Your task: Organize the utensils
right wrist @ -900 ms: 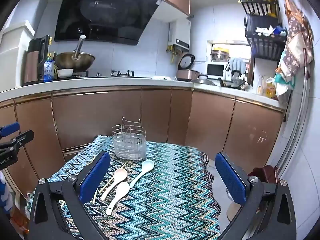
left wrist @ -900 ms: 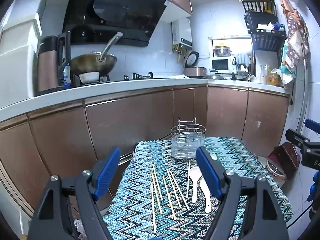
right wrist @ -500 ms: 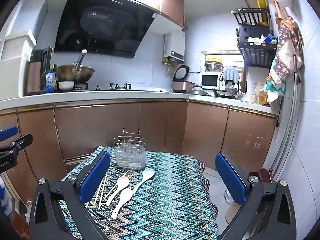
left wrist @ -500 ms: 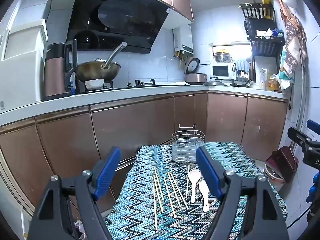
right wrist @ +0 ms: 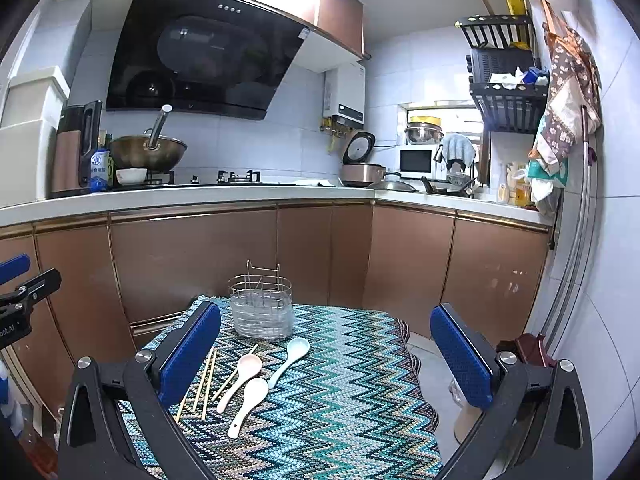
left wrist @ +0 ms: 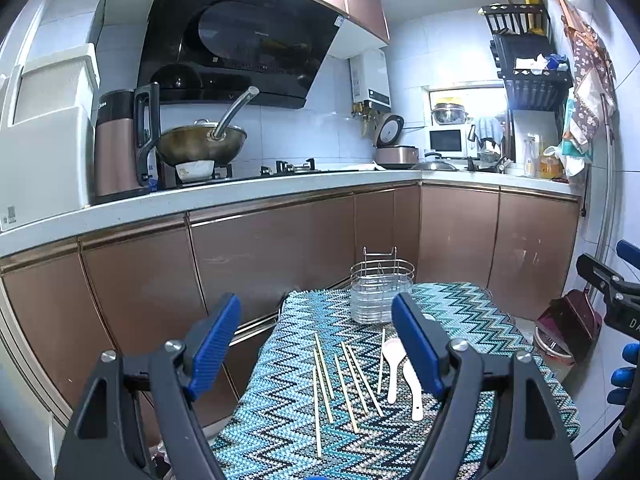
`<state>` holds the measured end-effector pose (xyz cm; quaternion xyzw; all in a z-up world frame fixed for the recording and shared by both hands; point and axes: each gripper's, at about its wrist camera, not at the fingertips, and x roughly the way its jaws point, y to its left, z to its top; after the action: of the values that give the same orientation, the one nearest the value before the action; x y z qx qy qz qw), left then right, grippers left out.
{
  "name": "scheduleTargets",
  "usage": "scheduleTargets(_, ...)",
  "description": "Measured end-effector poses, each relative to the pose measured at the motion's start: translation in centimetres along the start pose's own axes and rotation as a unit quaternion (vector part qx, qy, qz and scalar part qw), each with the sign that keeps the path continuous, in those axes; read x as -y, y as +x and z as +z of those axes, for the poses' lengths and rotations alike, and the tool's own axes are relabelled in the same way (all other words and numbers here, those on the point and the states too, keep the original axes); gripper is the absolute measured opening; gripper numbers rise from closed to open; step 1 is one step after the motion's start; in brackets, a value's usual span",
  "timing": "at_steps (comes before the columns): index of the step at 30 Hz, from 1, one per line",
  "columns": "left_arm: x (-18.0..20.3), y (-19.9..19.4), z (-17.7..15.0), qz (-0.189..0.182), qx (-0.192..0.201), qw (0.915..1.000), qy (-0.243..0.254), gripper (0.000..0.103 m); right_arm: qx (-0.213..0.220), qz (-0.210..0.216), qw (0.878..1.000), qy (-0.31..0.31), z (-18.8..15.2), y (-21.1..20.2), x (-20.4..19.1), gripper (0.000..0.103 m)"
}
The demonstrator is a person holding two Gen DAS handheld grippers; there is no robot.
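A wire utensil caddy [left wrist: 381, 295] [right wrist: 262, 307] stands at the far end of a small table under a zigzag cloth [left wrist: 460, 312] [right wrist: 344, 380]. Several wooden chopsticks [left wrist: 344, 380] [right wrist: 205, 376] lie loose on the cloth. Three ceramic spoons lie beside them: pink [right wrist: 241, 376], white [right wrist: 248, 404], pale blue [right wrist: 290, 360]. In the left wrist view, two spoons [left wrist: 394, 368] show behind the right finger. My left gripper [left wrist: 316, 344] is open and empty above the near edge. My right gripper [right wrist: 326, 356] is open and empty, held back from the table.
Brown cabinets [left wrist: 260, 260] and a white counter [left wrist: 240, 196] run behind the table, with a wok [left wrist: 200, 146] on the stove. A dustpan and bin [left wrist: 568, 328] sit on the floor at the right. A rack [right wrist: 504, 76] hangs on the right wall.
Both grippers have drawn back and tilted up a little, so the table sits lower and farther in each view. Nothing on the table has moved.
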<state>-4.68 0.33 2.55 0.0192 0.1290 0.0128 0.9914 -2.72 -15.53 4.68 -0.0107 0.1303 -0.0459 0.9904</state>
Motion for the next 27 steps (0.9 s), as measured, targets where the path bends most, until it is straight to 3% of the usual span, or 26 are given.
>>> scheduleTargets(27, 0.33, 0.15, -0.44, 0.013, -0.015, 0.9997, 0.011, 0.077, 0.010, -0.012, 1.000, -0.004, -0.32, -0.52, -0.33, 0.103)
